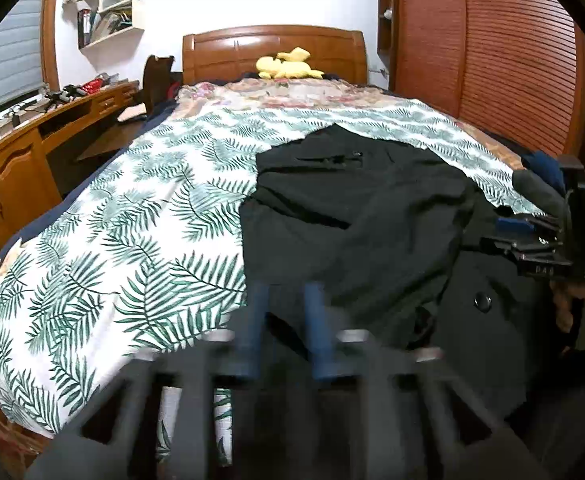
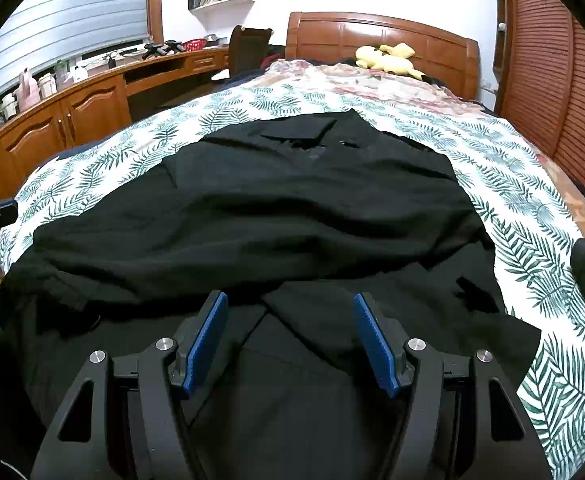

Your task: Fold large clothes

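Bed (image 2: 532, 168) with leaf-print cover carries the black coat (image 2: 292, 208), spread flat ahead of and under both tongs. Right tongs (image 2: 290, 340) spread wide over the coat's near edge, nothing pinched. Left tongs (image 1: 286, 332) blurred, parted with a narrow gap, empty, at the coat's left edge.

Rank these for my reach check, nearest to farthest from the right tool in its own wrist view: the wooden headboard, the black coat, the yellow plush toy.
1. Black coat: on the bed, right under and ahead of the right tool.
2. Yellow plush toy: at the bed's far end, right of centre.
3. Wooden headboard: just behind the toy, against the wall.
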